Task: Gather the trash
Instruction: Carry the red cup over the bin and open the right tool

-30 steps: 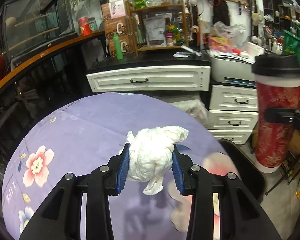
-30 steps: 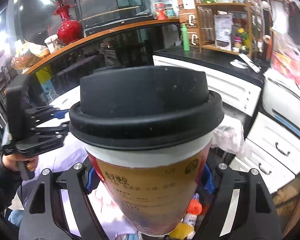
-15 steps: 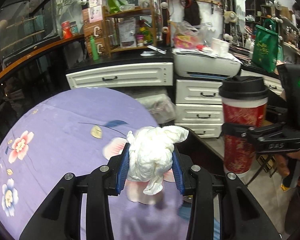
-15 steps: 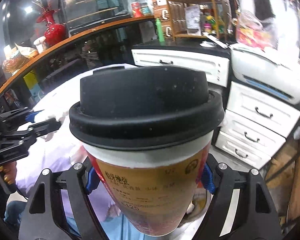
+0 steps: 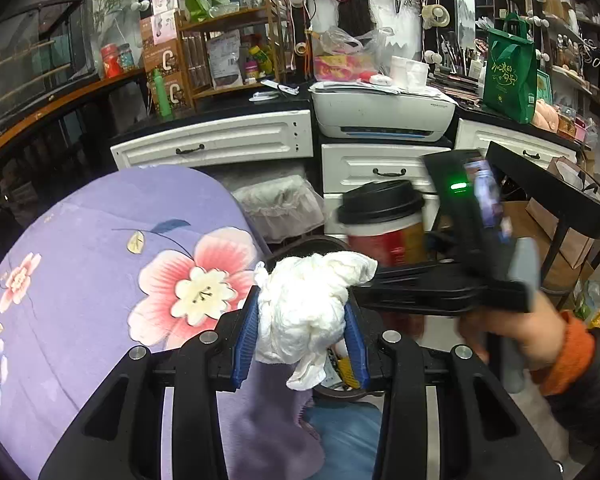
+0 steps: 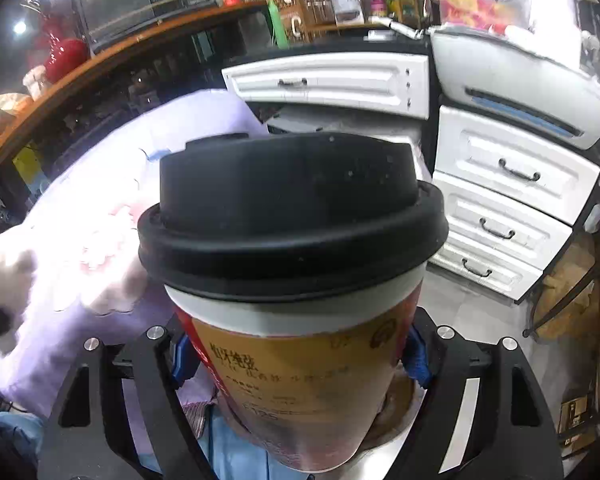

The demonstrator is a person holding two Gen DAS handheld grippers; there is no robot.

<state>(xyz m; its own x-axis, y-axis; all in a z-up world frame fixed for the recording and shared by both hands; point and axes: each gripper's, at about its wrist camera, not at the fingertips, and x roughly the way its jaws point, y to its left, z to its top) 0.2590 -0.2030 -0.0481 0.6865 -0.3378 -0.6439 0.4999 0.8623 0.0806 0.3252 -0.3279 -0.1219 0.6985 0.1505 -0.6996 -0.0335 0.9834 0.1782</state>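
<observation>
My left gripper (image 5: 300, 340) is shut on a crumpled white tissue (image 5: 304, 308), held past the right edge of the purple flowered tablecloth (image 5: 80, 280). My right gripper (image 6: 300, 356) is shut on a red and tan paper coffee cup (image 6: 296, 364) with a black lid; the cup also shows in the left wrist view (image 5: 384, 228), just beyond the tissue. A dark round bin (image 5: 340, 384) with some trash inside lies below both grippers, mostly hidden by the tissue and fingers.
White drawers (image 5: 376, 172) and a white printer (image 5: 384, 114) stand behind. A plastic-lined basket (image 5: 280, 208) sits beside the table. A black side table (image 5: 552, 192) and paper bags are at the right.
Both grippers have swung right, off the table. The cup has come down and left, close to the tissue, over the bin. Both grips are unchanged.
</observation>
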